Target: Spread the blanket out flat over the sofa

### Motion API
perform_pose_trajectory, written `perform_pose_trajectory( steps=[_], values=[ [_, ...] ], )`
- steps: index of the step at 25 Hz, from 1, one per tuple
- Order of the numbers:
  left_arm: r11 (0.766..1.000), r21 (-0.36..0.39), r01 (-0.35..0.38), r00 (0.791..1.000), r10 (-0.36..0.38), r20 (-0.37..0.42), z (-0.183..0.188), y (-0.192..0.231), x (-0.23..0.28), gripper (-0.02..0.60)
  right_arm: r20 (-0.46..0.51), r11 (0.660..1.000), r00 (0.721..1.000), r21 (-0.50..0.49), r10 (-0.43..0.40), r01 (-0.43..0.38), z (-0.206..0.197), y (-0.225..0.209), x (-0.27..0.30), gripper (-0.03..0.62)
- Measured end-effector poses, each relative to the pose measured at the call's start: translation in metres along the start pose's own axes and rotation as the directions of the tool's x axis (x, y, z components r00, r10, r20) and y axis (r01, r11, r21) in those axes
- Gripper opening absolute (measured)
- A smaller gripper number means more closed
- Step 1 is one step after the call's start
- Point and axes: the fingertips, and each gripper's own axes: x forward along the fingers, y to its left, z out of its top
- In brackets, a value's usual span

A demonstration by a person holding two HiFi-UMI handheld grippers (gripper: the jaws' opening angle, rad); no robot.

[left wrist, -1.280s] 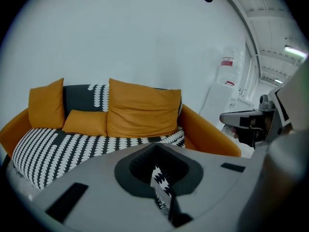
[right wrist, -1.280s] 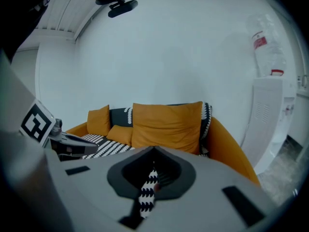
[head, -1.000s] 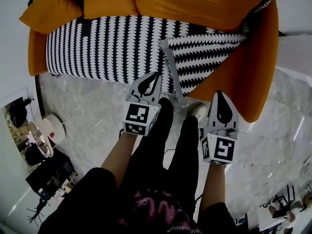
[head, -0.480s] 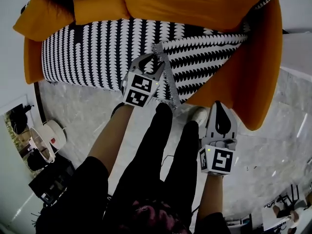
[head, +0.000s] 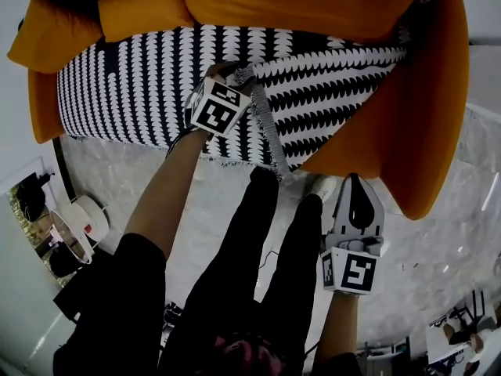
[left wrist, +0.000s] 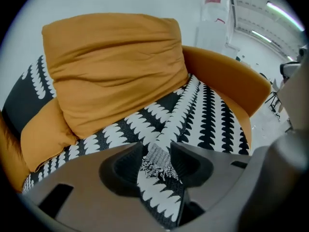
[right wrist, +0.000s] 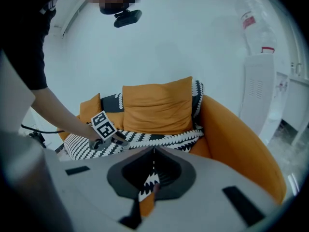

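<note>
The blanket [head: 133, 84], black with white scallops, already covers most of the seat of the orange sofa [head: 438, 92]. It is not flat yet. Its right part lies folded over, and the fringed edge [head: 266, 124] of that fold runs slantwise across the seat to the front.

Our left tool [left wrist: 155, 150] is down at the far end of that edge. Its jaws have just been opening and stand wide, with the fringe between them but not pinched. Our right tool [head: 357, 186] hangs closed and empty over the floor [head: 227, 202] by the sofa's front.

We judge the job over halfway, since the fold has yet to be drawn out and smoothed. The back cushion [head: 297, 2] and the small cushion [head: 47, 30] crowd the far side, and our own legs [head: 274, 233] stand close against the front.
</note>
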Motion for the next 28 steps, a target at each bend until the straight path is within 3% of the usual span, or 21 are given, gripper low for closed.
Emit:
perform_pose_trajectory(
  steps=[5, 10, 15, 19, 24, 28],
  values=[
    [0.999, 0.013, 0.045, 0.998, -0.044, -0.053, -0.010, 0.012, 0.011, 0.183, -0.035, 1.000, 0.999, 0.009, -0.017, 0.017, -0.001, 0.014, 0.007, 0.020],
    [0.998, 0.028, 0.064, 0.996, -0.063, -0.061, 0.005, 0.024, 0.008, 0.181, -0.015, 0.999, 0.999, 0.000, -0.033, 0.033, 0.017, 0.014, 0.010, 0.021],
    [0.990, -0.015, 0.142, 0.984, -0.143, -0.111, -0.017, 0.006, 0.044, 0.125, -0.076, 0.999, 0.996, 0.010, -0.039, 0.040, -0.005, 0.006, 0.030, 0.020],
    [0.984, -0.044, 0.170, 0.981, -0.174, -0.092, -0.025, -0.002, 0.050, 0.029, -0.068, 0.999, 0.997, 0.011, -0.040, 0.040, -0.017, 0.012, 0.040, 0.021],
    [0.981, -0.097, 0.165, 0.984, -0.170, -0.045, -0.019, -0.006, 0.037, 0.023, -0.051, 0.999, 0.998, 0.013, -0.033, 0.034, -0.011, 0.022, 0.036, 0.021],
    [0.984, -0.087, 0.155, 0.988, -0.157, -0.010, -0.001, -0.006, 0.014, 0.023, -0.022, 0.998, 0.999, 0.025, -0.048, 0.049, 0.002, 0.023, 0.026, 0.021]
  ],
)
